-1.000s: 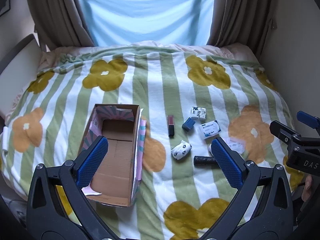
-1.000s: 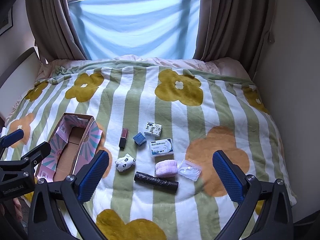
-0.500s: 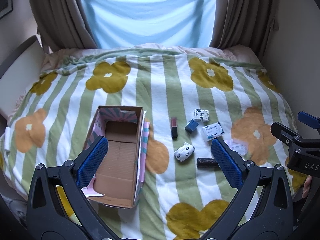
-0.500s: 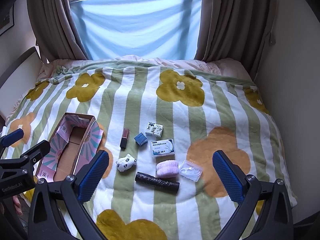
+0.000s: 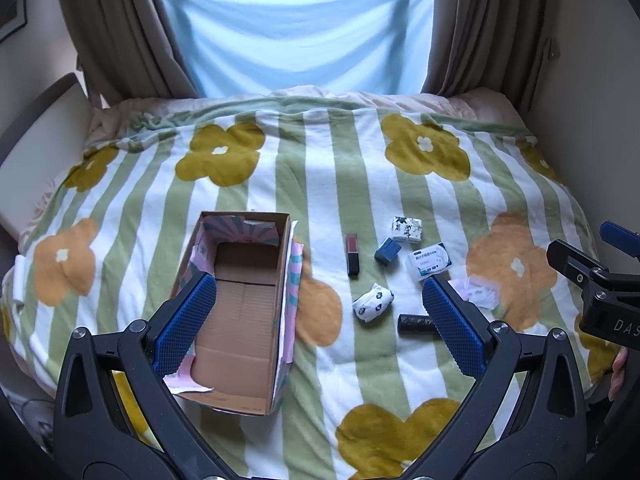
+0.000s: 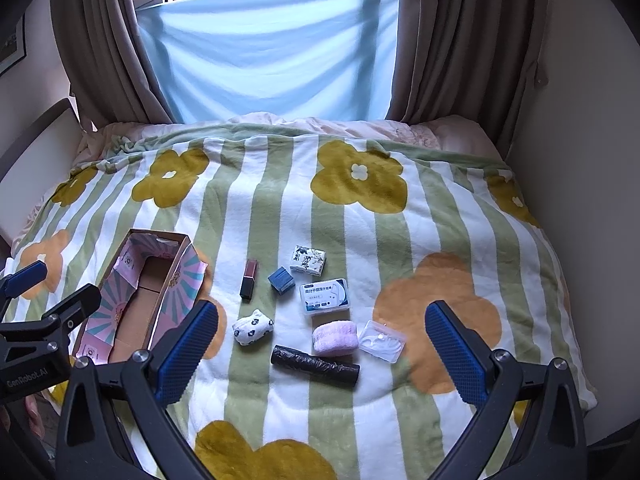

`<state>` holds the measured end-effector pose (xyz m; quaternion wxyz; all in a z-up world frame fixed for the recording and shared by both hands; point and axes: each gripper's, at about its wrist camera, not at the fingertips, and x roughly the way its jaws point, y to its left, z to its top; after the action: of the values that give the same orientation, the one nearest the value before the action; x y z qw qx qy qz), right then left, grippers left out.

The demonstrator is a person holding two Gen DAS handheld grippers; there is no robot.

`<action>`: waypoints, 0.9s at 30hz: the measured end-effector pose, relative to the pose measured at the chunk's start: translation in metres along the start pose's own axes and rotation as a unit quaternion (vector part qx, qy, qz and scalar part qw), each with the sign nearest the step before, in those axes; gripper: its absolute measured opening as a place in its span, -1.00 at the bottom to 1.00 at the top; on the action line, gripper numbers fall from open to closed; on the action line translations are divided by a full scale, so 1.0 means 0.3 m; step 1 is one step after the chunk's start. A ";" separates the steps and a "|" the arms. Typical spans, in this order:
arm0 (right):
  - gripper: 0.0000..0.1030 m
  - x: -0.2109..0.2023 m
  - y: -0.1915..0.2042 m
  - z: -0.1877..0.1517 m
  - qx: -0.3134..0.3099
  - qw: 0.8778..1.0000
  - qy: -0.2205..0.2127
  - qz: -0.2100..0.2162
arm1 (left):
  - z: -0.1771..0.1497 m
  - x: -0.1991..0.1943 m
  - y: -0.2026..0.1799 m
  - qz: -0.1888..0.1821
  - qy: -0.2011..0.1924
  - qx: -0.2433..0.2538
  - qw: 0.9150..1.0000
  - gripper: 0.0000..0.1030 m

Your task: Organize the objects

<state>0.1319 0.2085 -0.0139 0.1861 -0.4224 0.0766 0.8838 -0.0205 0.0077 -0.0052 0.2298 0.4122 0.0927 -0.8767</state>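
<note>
Bed, striped blanket [image 6: 360,208] in green and white with yellow and orange flowers. Left claw [image 5: 318,326] and right claw [image 6: 322,350]: both held above the near edge, fingers wide apart, gripping nothing.

Ahead of the left claw: cardboard box [image 5: 240,304], open, with nothing inside.

Ahead of the right claw, between its fingers, near to far: black roll [image 6: 315,366]; pink towel [image 6: 335,337] with clear case [image 6: 382,341] just beside it; patterned sock [image 6: 252,327]; white labelled box [image 6: 325,296]; lipstick [image 6: 249,279]; blue cube [image 6: 281,279]; tissue pack [image 6: 307,259].

Beyond the bed: brown curtains [image 6: 100,40] flanking a window draped in blue cloth [image 6: 268,52].
</note>
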 end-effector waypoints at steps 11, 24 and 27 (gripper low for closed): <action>0.99 -0.002 -0.002 -0.002 0.001 1.000 -0.001 -0.001 | -0.005 0.006 0.003 0.050 0.007 -0.055 0.997 0.99; 0.99 -0.014 -0.016 -0.008 0.001 1.000 -0.007 -0.007 | 0.006 -0.002 -0.011 0.069 0.002 -0.078 0.995 0.99; 0.99 -0.015 -0.020 -0.007 0.000 1.000 -0.008 -0.007 | 0.012 -0.002 -0.015 0.070 0.001 -0.086 0.994 0.99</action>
<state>0.1385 0.2122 -0.0116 0.1926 -0.4162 0.0720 0.8857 -0.0247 0.0105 -0.0024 0.3248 0.3975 0.1393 -0.8468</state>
